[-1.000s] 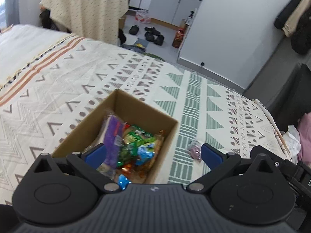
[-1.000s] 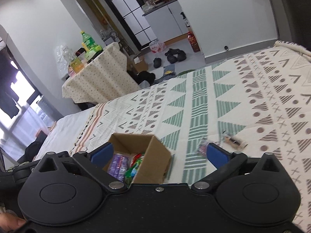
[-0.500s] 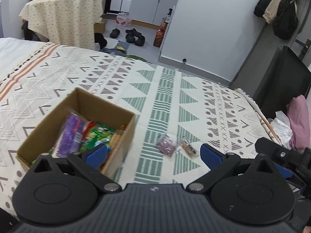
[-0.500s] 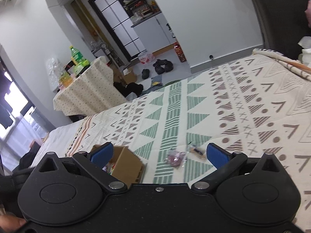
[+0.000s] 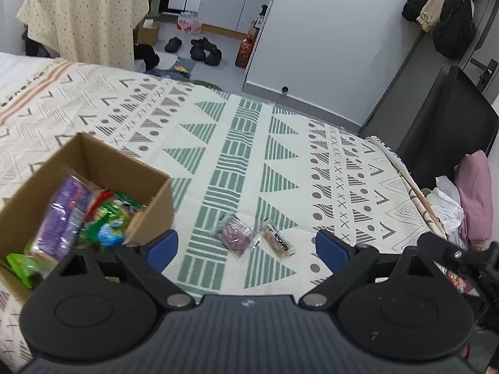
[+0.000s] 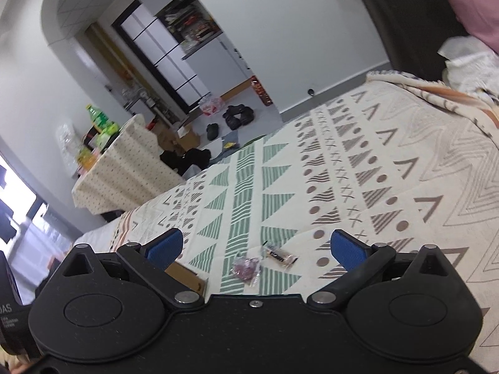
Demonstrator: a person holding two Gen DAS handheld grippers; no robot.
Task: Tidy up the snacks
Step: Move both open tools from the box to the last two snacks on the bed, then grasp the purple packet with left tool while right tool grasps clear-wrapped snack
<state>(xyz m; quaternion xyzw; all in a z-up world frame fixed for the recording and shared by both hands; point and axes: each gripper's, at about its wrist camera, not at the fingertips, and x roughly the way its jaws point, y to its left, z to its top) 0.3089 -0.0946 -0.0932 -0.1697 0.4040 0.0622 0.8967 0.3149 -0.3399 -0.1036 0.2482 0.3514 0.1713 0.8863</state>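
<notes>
Snacks are already heaped in the cardboard box [image 5: 93, 168], which stands on the patterned bedspread [image 5: 280, 143] and serves as the landmark; two are not yet in it. A purple-filled clear packet [image 5: 234, 236] lies on the bedspread just right of the box's near corner, and a brown bar in a clear wrapper [image 5: 277, 242] lies just beyond it, farther from the box, the two nearly touching. In the right wrist view the same pair shows, the purple packet [image 6: 247, 268] nearer the box corner [image 6: 187, 275] and the bar [image 6: 278, 255] on its far side.

The left gripper [image 5: 246, 246] hangs above the spot just right of the box, its blue pads wide apart with nothing between them; its jaws have just been closing a little, but they press on nothing. The right gripper [image 6: 254, 247] also stands spread and empty, looking over the two loose packets.

By my reading, the step in hand is the reach for the leftover snacks, with the box mostly filled. The next move calls for lowering one gripper over a single packet, most likely the purple one nearest the box, straddling it and pinching its crinkly wrapper without catching the bedspread or dragging the bar along. A short carry to the box then remains.
</notes>
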